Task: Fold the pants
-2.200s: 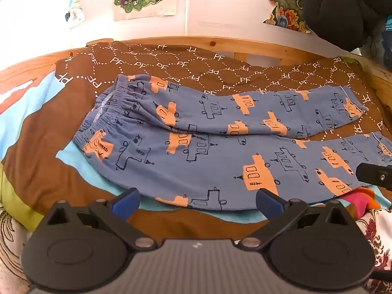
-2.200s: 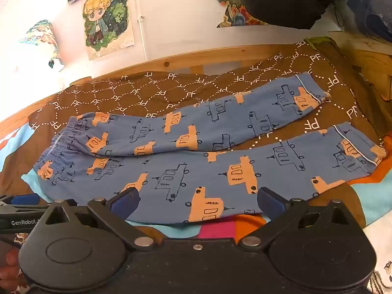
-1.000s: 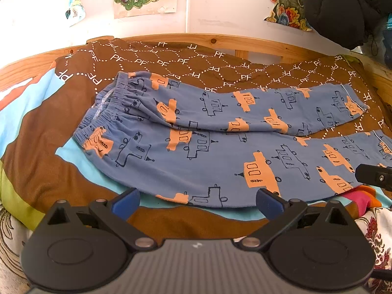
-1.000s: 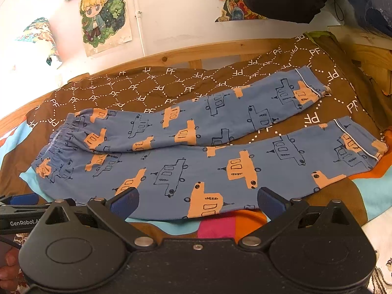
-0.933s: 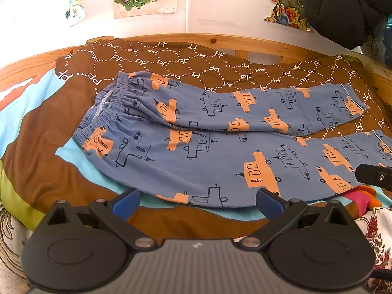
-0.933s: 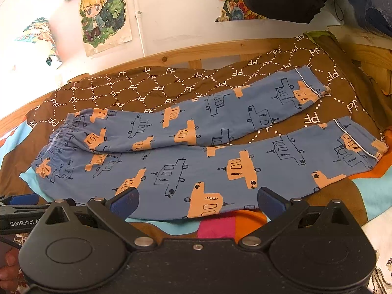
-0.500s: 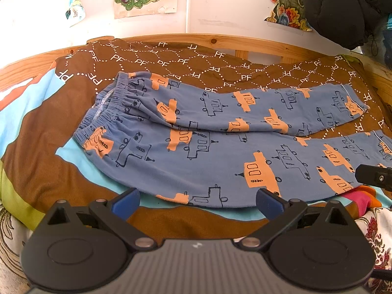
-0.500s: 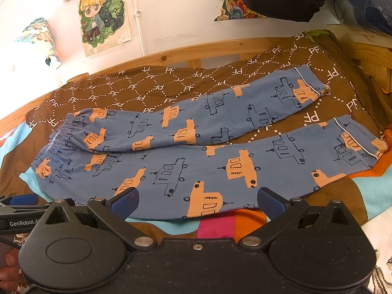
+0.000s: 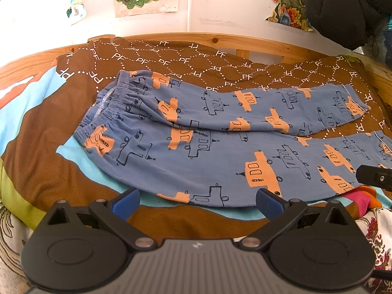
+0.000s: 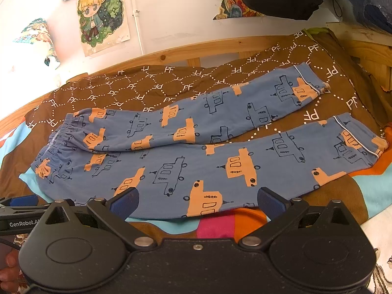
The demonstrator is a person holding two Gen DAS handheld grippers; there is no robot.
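Note:
Blue pants [image 9: 220, 147] with orange and outlined bus prints lie flat on the bed, waistband [image 9: 110, 107] at the left, both legs stretched to the right. They also show in the right wrist view [image 10: 196, 161], with the cuffs [image 10: 357, 142] at the right. My left gripper [image 9: 197, 199] is open and empty, just in front of the near leg's lower edge. My right gripper [image 10: 196, 202] is open and empty, at the near leg's lower edge, further toward the cuffs. Neither touches the cloth.
The pants lie on a brown patterned blanket [image 9: 171, 58] over a colourful striped cover [image 10: 220, 225]. A wooden bed frame [image 9: 245, 41] runs along the back. A dark garment [image 9: 343, 7] hangs at the upper right. The left gripper's side [image 10: 22, 216] shows in the right wrist view.
The right gripper has crept slightly forward toward the pants. The left gripper has barely moved. Both stay open.

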